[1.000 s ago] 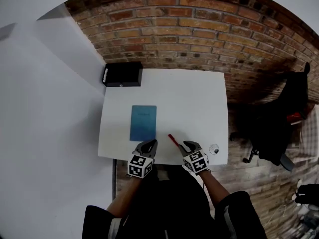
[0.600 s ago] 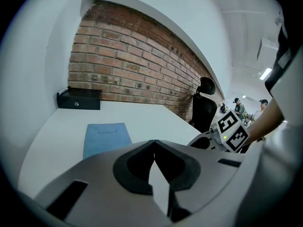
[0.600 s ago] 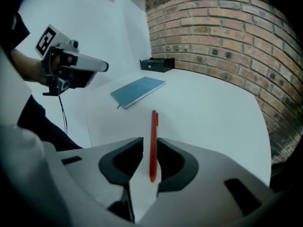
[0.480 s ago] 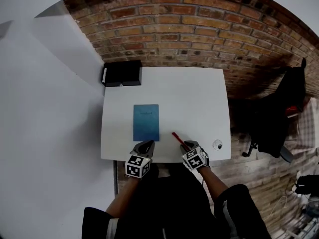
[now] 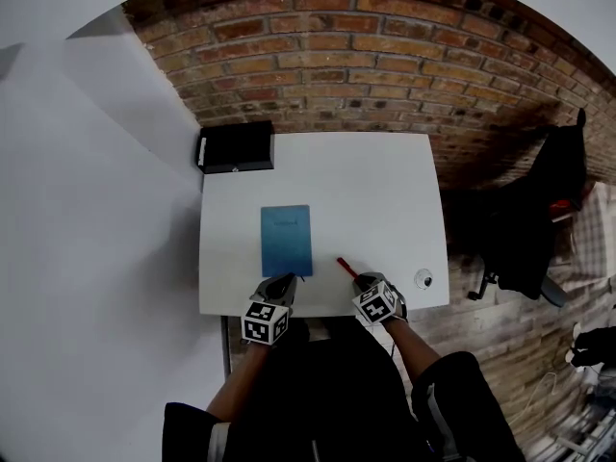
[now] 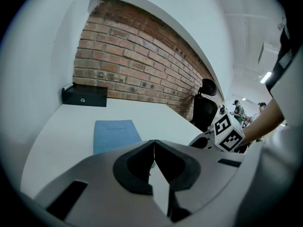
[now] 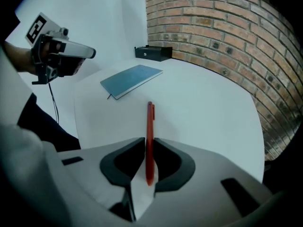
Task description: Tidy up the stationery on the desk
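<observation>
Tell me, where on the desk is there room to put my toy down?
The far half of the desk, between the blue notebook and the brick wall, is bare. It's crowded along the front edge: notebook, red pen, small round thing.

The blue notebook (image 5: pixel 286 240) is a thin, closed, rectangular book with a plain cover carrying a small line of print near its far edge. It lies flat on the white tabletop (image 5: pixel 385 171), left of centre, with its long sides running away from the person. The red pen (image 5: pixel 346 266) is a slim one-piece barrel with a clip near its far end, positioned just right of the notebook and apart from it. Its near end stands between the jaws of the right gripper (image 5: pixel 362 280), which have just been closing and now press on it.
</observation>
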A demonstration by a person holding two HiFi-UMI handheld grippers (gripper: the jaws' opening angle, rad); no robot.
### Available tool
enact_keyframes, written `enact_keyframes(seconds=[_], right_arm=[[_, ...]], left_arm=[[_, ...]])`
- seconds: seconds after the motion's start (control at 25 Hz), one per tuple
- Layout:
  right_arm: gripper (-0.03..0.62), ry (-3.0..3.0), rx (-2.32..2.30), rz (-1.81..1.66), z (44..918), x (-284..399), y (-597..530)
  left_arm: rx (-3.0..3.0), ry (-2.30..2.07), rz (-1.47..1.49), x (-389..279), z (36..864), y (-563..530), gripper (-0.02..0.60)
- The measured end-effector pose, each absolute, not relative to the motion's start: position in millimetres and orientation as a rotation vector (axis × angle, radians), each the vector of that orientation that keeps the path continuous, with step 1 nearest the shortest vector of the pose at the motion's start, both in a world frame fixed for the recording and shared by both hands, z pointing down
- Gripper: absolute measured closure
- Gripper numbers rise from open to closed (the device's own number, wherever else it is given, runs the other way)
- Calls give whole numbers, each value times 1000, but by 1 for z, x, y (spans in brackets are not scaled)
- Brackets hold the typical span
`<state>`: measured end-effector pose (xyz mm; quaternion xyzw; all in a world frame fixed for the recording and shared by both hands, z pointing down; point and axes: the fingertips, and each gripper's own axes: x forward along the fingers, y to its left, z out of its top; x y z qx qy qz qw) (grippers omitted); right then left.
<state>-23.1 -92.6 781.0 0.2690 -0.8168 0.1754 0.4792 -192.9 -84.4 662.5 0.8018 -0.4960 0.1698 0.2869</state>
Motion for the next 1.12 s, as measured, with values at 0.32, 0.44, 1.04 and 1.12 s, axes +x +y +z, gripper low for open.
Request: enact_keyframes(seconds=[0.32,0.44,1.04,1.12], right_arm=[[530,-1973,693,466,780,-24,-91],[531,-1959,699,463,781,-24,-92],[533,-1990,856,589,761,-47,-117],[533,-1988,883,615,757,-51,-120]], left_arm=[[2149,-1280,451,-196,666,-86,566],[2157,-1275,443,-199,666,-90,566],[2210,-1219,440,-216,662,-108,566],[2217,-1214,441,-219,661,-111,566]])
